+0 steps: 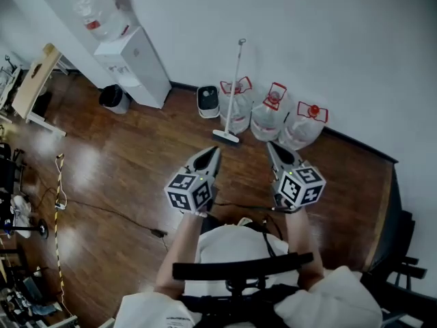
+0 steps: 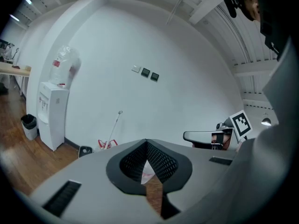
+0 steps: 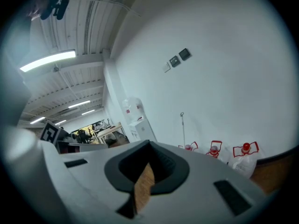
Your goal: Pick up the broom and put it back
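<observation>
Jaws pressed together and holding nothing, the left gripper (image 1: 214, 150) and right gripper (image 1: 271, 145) point toward the water jugs (image 1: 270, 115), well short of them. The broom (image 1: 233, 87) stands upright against the leftmost jug, its head on the floor. This looks like the approach. Next, close in on the jugs and spread one claw around the handle.

No legible text, seemingly.

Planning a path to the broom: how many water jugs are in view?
4 jugs. Three stand along the wall: one behind the broom, two to its right. One sits atop the water dispenser.
</observation>
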A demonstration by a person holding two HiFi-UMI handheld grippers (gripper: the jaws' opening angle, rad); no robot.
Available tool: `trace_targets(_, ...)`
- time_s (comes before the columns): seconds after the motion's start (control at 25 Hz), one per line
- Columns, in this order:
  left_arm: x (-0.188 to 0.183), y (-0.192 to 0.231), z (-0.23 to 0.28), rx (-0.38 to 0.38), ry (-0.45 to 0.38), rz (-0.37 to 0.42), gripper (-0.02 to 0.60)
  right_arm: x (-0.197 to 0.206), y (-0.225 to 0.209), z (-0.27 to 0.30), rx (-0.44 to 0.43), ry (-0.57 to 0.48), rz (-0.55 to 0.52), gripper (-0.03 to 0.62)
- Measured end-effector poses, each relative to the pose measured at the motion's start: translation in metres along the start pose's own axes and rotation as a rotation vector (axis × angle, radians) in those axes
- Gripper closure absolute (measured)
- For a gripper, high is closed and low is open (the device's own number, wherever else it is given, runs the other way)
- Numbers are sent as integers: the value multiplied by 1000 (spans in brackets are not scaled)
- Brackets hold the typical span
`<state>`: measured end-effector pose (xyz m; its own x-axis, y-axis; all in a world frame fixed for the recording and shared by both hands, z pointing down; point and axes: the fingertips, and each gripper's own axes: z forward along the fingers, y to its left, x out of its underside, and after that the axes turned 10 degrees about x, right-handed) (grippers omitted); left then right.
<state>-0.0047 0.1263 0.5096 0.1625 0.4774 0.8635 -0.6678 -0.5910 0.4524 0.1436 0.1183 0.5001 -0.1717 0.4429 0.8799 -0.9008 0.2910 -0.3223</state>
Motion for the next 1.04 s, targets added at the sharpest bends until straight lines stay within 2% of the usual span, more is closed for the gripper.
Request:
trace_targets(0.36,-20,2,-44,16,-26,15,595,10,50,-5,14,8,-9,585)
trace_targets(1.04,-18,31,-106,25,-61,-16,595,32,114,1,29,33,-34,585)
